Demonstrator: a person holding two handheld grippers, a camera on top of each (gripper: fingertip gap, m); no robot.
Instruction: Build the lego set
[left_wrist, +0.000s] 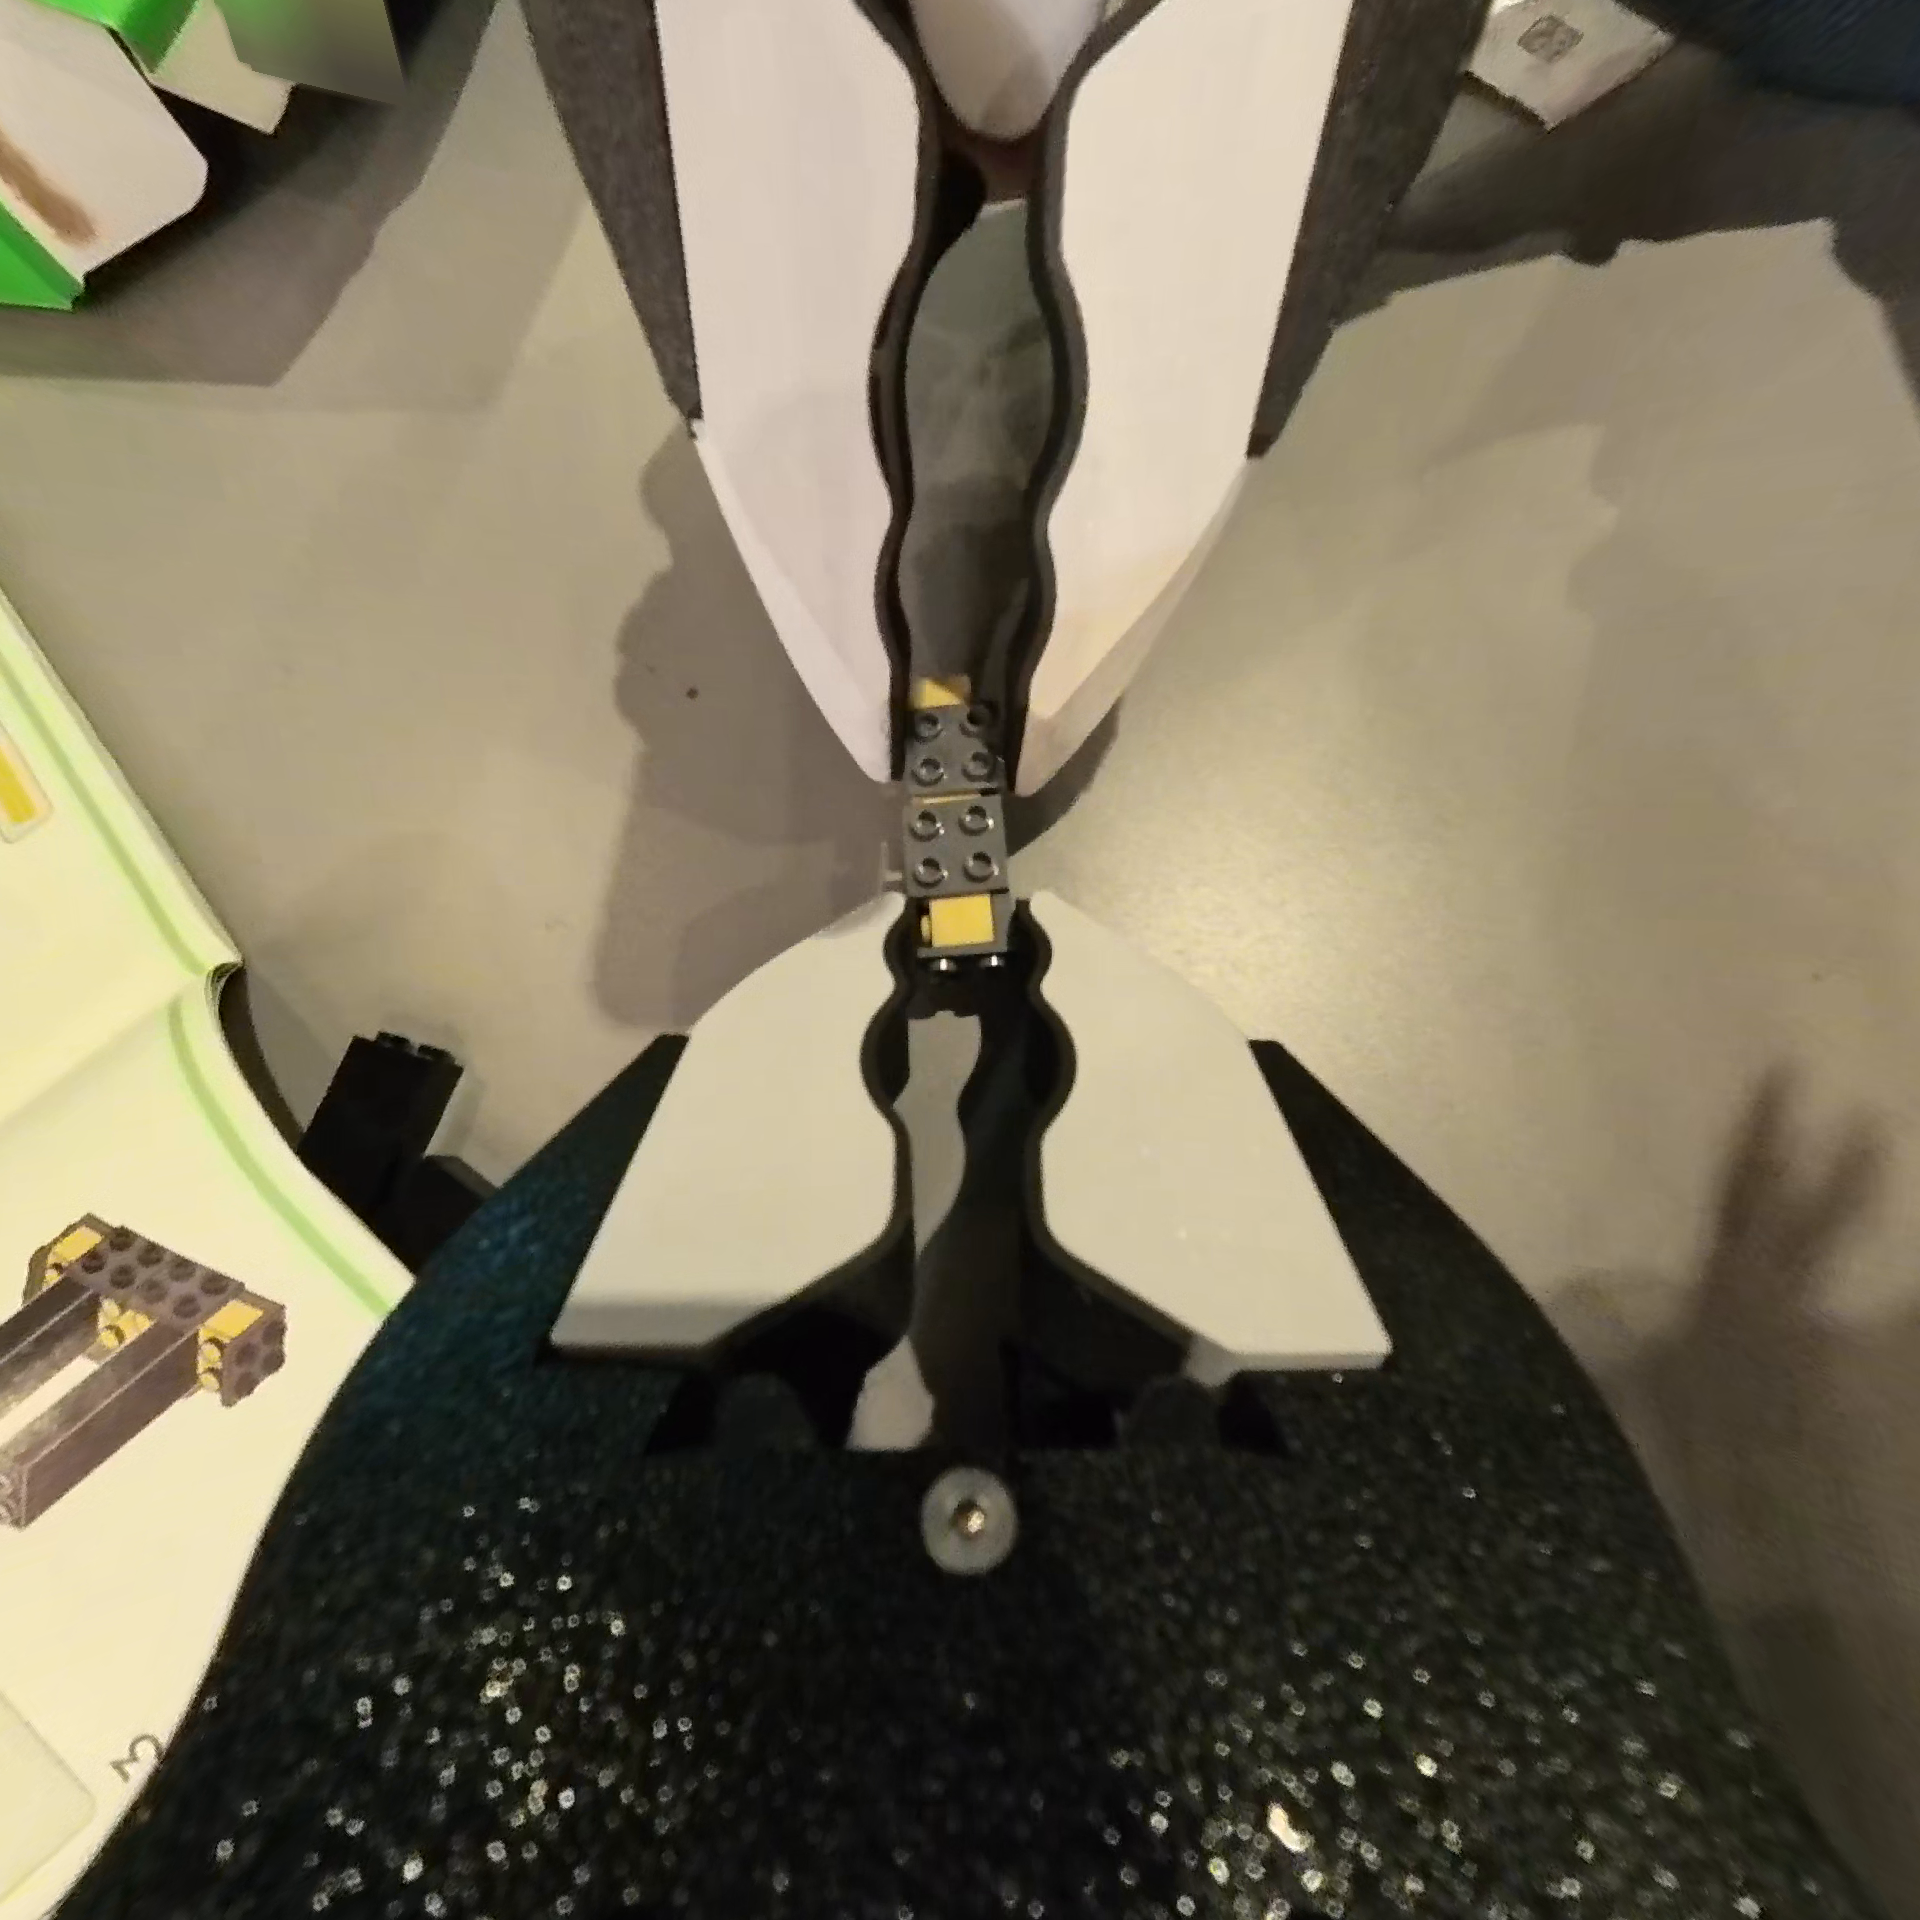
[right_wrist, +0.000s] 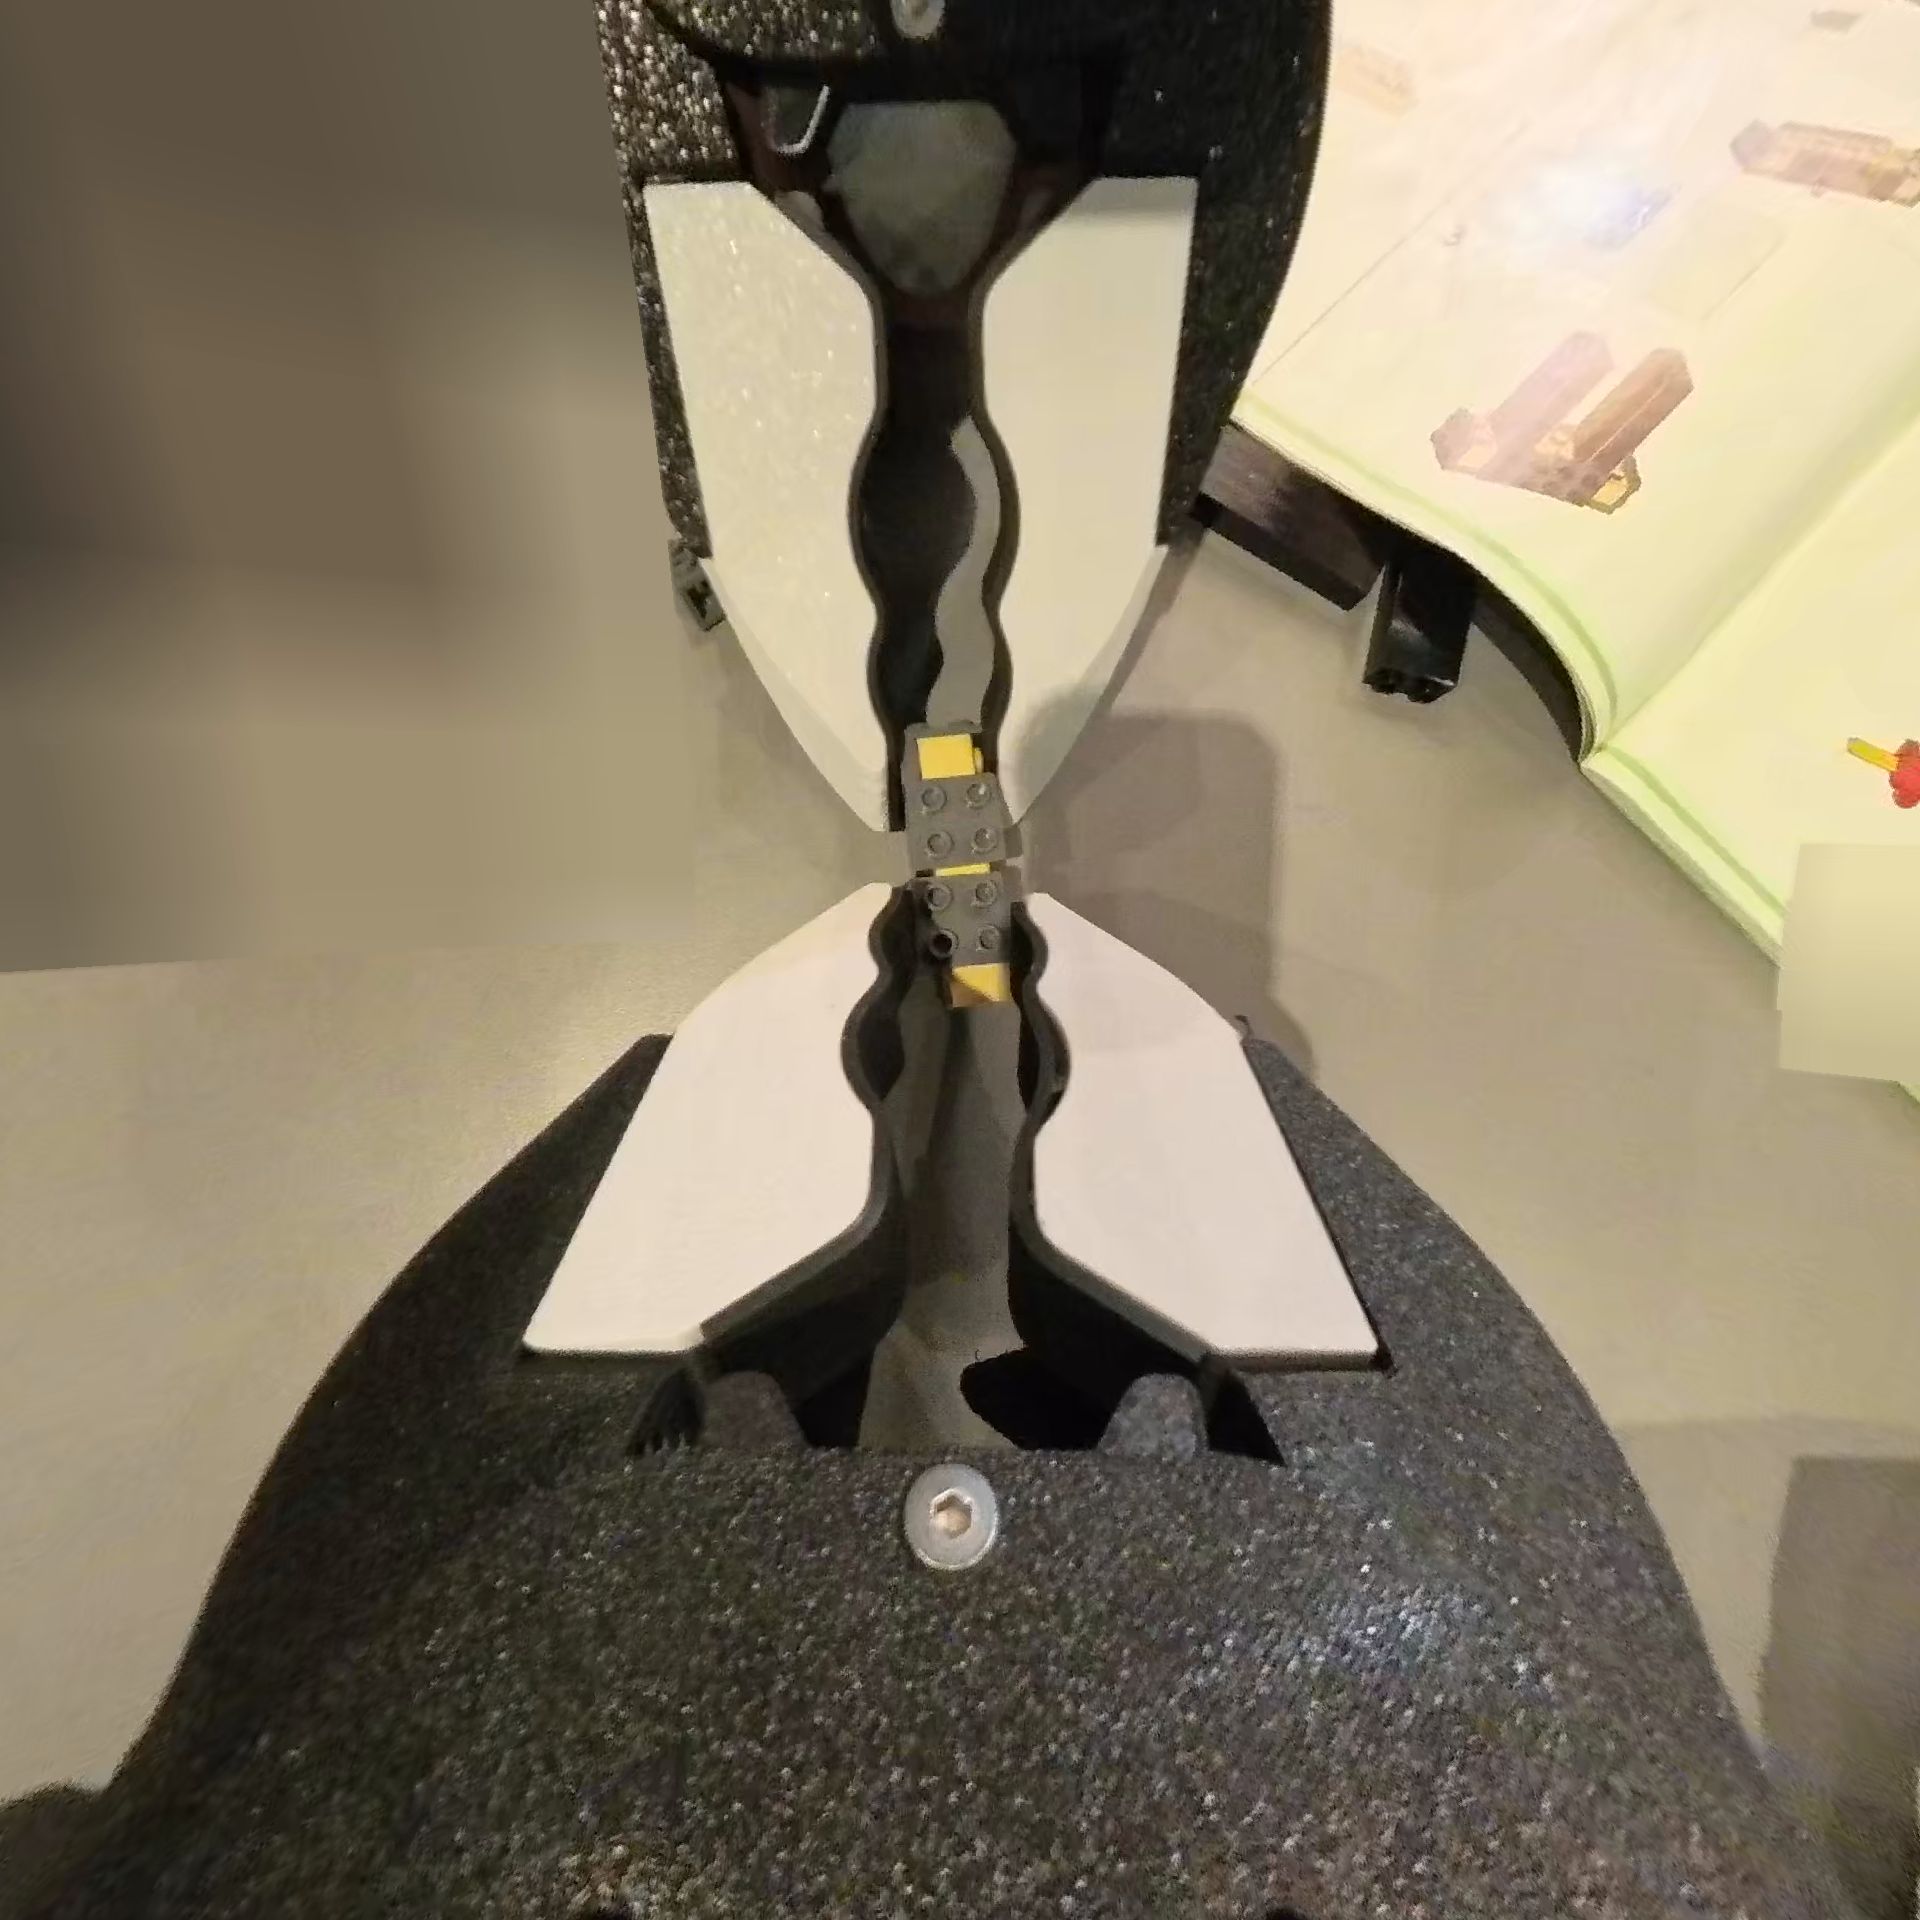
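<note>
My two grippers meet tip to tip above the pale table (left_wrist: 1455, 727). My left gripper (left_wrist: 958, 914) is shut on a small dark grey studded brick piece (left_wrist: 958, 847) with a yellow part (left_wrist: 961, 923) behind it. My right gripper (right_wrist: 961, 909) is shut on a like grey studded piece (right_wrist: 961, 914) with a yellow part (right_wrist: 982, 982). In the left wrist view the right gripper (left_wrist: 951, 774) comes in from the top with its piece (left_wrist: 951, 743). In the right wrist view the left gripper (right_wrist: 956, 826) comes from the top with its piece (right_wrist: 956, 816). The two pieces sit end to end, touching or nearly so.
An open green-edged instruction booklet (left_wrist: 104, 1039) lies at the left, and shows at the right in the right wrist view (right_wrist: 1662, 520). Long black brick parts (left_wrist: 384, 1112) (right_wrist: 1413, 623) lie partly under it. A green and white box (left_wrist: 94, 156) stands at the far left. Only a small space, under 4 cm, lies between the two pairs of fingers.
</note>
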